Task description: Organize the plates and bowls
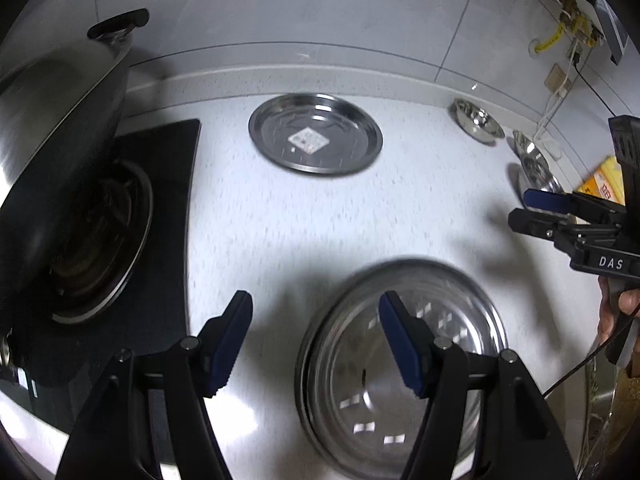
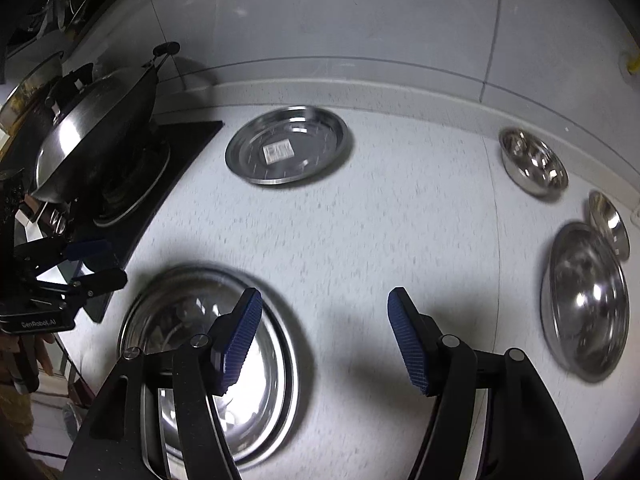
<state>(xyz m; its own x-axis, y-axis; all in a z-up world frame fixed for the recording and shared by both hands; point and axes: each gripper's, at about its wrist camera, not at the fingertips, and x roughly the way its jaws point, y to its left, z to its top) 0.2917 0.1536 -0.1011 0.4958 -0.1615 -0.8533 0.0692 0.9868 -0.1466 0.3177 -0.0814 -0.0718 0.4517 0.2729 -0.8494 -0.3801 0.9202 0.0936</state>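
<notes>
Both the left hand-held gripper point(image 1: 316, 344) and the right hand-held gripper point(image 2: 324, 340) hang released above the speckled tabletop point(image 2: 360, 240), grasping nothing. A stack of steel plates point(image 2: 256, 360) lies near them, a single plate point(image 2: 288, 150) farther back beside the stove point(image 1: 120, 240). Three bowls point(image 2: 584, 300) sit at the right.
</notes>
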